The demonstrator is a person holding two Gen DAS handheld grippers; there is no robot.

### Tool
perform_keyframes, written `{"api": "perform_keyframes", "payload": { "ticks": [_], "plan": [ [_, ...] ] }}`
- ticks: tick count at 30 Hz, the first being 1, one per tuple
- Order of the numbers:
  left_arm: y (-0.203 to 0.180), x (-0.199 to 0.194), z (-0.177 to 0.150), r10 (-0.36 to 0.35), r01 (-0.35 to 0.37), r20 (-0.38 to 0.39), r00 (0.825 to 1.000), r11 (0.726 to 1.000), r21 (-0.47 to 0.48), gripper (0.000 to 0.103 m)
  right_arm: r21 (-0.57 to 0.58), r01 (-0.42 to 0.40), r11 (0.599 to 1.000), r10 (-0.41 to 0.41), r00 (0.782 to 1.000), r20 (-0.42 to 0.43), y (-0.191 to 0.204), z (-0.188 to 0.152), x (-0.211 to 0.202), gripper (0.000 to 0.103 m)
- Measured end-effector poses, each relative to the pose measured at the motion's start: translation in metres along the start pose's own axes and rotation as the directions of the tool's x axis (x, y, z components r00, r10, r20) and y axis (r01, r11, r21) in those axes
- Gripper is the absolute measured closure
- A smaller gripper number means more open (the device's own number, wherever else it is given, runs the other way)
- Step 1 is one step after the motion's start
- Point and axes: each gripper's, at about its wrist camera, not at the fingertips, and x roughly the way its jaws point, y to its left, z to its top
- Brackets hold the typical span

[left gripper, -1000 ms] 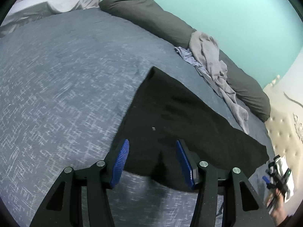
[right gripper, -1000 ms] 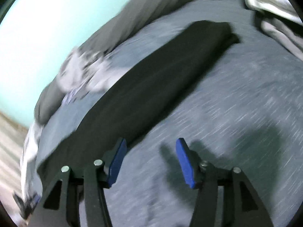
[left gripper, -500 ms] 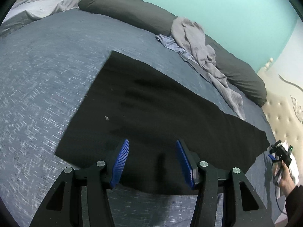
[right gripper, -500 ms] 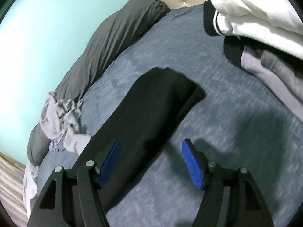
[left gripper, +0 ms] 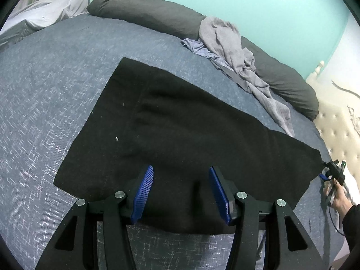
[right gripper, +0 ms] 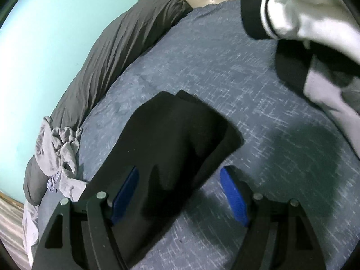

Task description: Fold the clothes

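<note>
Right wrist view: black garment [right gripper: 175,139] runs under frame; both grippers' fingers [right gripper: 234,199] apart, empty.

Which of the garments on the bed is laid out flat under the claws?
The black garment, spread flat on the blue bedspread. The grey garment lies crumpled against the dark pillow; the white one is heaped aside.

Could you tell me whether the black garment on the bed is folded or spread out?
Folded lengthwise: the black garment lies as a long flat strip, layered edges at its end.
</note>
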Motion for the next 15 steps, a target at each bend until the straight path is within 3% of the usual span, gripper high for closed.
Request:
{"api": "perform_keyframes", "payload": {
  "ticks": [1, 4, 6, 9, 15],
  "plan": [
    [0.0, 0.001, -0.001, 0.004, -0.004, -0.002, 1.0, 1.0, 0.003, 0.047, -0.012, 0.001, 1.0, -0.001, 1.0, 0.0, 0.001, 0.0, 0.002, 0.032],
    [0.002, 0.002, -0.001, 0.008, -0.008, -0.005, 1.0, 1.0, 0.001, 0.047, -0.069, 0.009, 0.998, -0.009, 1.0, 0.004, 0.008, 0.0, 0.006, 0.055],
    [0.002, 0.002, -0.001, 0.011, -0.011, -0.003, 1.0, 1.0, 0.003, 0.047, -0.098, 0.003, 0.995, -0.001, 1.0, 0.021, 0.012, 0.0, 0.004, 0.08],
    [0.002, 0.001, -0.001, 0.007, -0.007, -0.001, 1.0, 1.0, 0.002, 0.047, -0.163, -0.001, 0.987, 0.011, 0.998, 0.062, 0.026, -0.001, -0.006, 0.093],
    [0.002, -0.009, 0.002, -0.012, 0.012, 0.015, 1.0, 1.0, -0.003, 0.047, -0.291, -0.025, 0.956, 0.057, 0.993, 0.101, 0.077, -0.001, -0.042, 0.095]
  ]
}}
